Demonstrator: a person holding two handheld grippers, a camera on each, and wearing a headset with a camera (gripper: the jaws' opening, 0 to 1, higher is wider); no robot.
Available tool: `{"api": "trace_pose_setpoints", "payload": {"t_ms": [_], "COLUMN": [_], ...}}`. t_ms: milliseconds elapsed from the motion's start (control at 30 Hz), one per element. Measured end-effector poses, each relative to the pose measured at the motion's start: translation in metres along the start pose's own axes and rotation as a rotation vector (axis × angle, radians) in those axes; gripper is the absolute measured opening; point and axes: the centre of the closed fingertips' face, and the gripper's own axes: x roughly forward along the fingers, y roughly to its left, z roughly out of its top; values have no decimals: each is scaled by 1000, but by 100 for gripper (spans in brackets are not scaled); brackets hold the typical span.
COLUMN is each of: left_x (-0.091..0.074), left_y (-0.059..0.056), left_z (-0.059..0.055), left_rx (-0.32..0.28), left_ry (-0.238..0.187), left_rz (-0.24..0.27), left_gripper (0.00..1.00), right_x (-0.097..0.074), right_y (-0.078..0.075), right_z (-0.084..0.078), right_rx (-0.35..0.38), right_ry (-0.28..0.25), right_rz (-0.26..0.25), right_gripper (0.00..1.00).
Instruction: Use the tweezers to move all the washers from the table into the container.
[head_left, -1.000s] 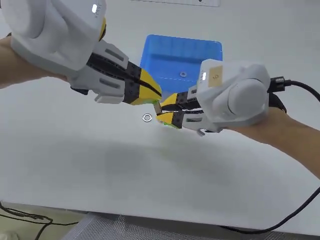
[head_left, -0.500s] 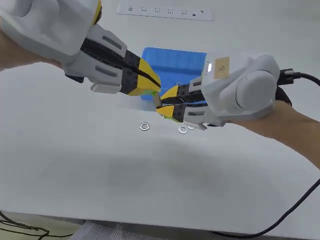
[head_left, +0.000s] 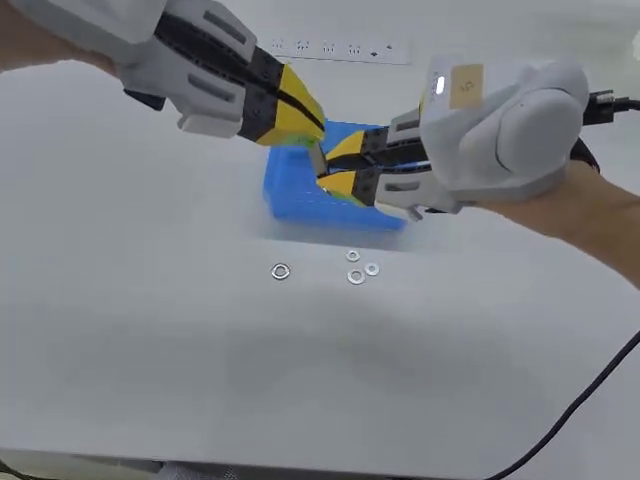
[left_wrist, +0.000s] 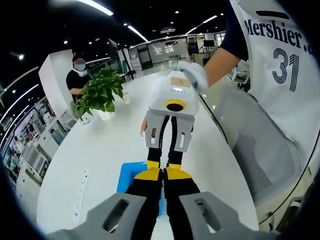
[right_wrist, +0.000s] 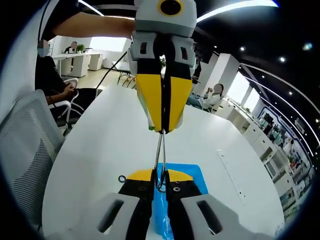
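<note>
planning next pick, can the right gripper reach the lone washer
Probably yes: the washer lies on bare table, nothing over it. The right gripper hangs above the container, sharing the tweezers with the left gripper.

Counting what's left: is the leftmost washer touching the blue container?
Apart. The head view shows bare table between the leftmost washer and the blue container's near wall.

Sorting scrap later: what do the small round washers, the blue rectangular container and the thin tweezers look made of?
Small round washers: metal, probably steel, going by the silvery, glinting rims. Blue rectangular container: likely plastic, given its uniform saturated colour and smooth, dull walls. Thin silvery tweezers: seemingly bare metal, with slim, shiny prongs.
</note>
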Motion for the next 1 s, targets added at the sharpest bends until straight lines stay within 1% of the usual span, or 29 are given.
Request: {"api": "trace_pose_setpoints", "payload": {"t_ms": [133, 200, 267, 367, 500, 600, 667, 800, 833, 1000], "left_x": [3, 5, 7, 12, 18, 23, 27, 32, 33, 42], "left_y": [13, 19, 24, 31, 36, 40, 42, 45, 45, 46], "left_z": [-3, -5, -6, -12, -20, -25, -29, -36, -37, -51], "left_rx": [18, 23, 15, 9, 9, -3, -3, -12, -13, -32], "left_ry": [11, 12, 2, 4, 20, 17, 25, 32, 33, 50], "left_rz": [7, 6, 10, 17, 15, 10, 7, 0, -1, -20], "left_gripper": [5, 5, 5, 5, 5, 5, 5, 5, 5, 5], "right_x": [2, 2, 2, 4, 9, 14, 17, 21, 23, 30], "right_y": [-11, -16, -20, -27, -30, -32, -33, -35, -34, -33], "right_z": [-3, -6, -8, -16, -25, -30, -35, -43, -46, -58], "right_rx": [-4, 2, 0, 3, 8, 15, 20, 33, 44, 61], "right_ry": [7, 4, 7, 16, 29, 35, 42, 48, 46, 56], "right_rz": [-18, -14, -15, -15, -10, -4, -1, 6, 16, 30], "right_gripper": [9, 9, 9, 9, 9, 9, 9, 9, 9, 9]}}
